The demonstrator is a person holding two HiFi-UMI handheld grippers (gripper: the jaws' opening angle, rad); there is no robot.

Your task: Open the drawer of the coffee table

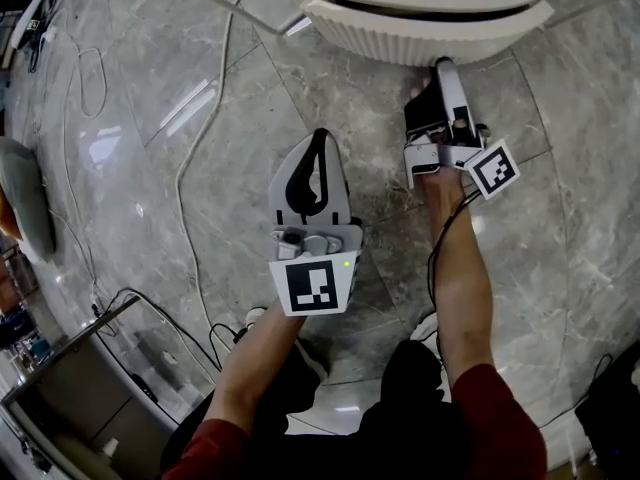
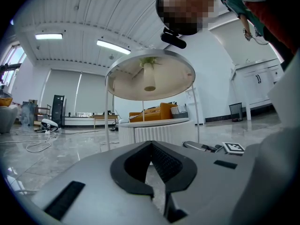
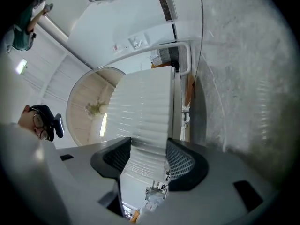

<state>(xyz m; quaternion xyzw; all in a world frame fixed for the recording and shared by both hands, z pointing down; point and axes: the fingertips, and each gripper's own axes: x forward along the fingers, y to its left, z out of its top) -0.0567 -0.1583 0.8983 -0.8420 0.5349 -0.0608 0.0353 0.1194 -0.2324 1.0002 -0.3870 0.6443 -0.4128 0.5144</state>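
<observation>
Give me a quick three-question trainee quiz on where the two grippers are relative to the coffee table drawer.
1. True or false: the left gripper is at the drawer.
2. What stands between the jaws of the right gripper? A) a cable B) the drawer's ribbed front C) nothing
3. Fill in: the left gripper's jaws are ____.

Key:
1. False. It is over the floor, apart from the drawer.
2. B
3. shut
</observation>
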